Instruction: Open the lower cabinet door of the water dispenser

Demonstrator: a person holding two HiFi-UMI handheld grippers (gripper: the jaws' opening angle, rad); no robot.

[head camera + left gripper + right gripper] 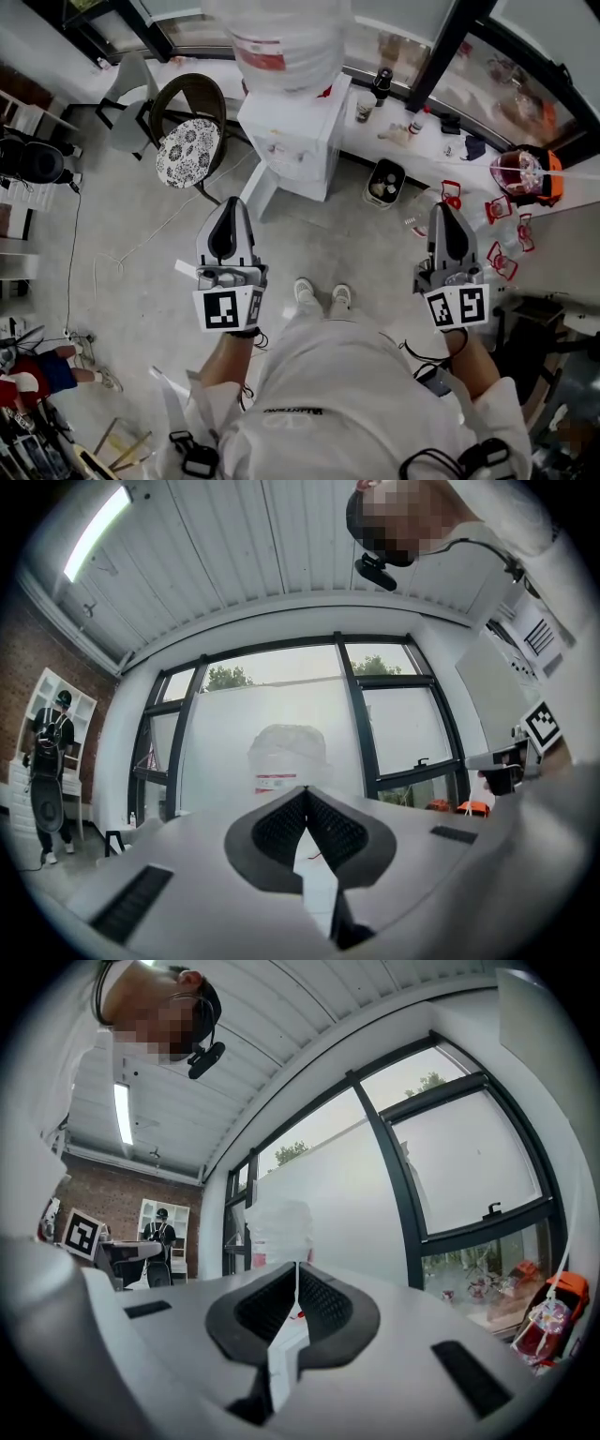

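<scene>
Far left of me stands a chair point(194, 92) with a patterned cushion point(187, 153); far right, a bin point(385, 182), a bottle point(382, 84) beyond it.

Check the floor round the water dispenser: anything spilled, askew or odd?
No spill or damage shows. The water dispenser stands upright, its bottle on top. To its right, small red frames lie scattered on the floor, some tipped at angles. At the left a thin cable trails loose across the floor.
</scene>
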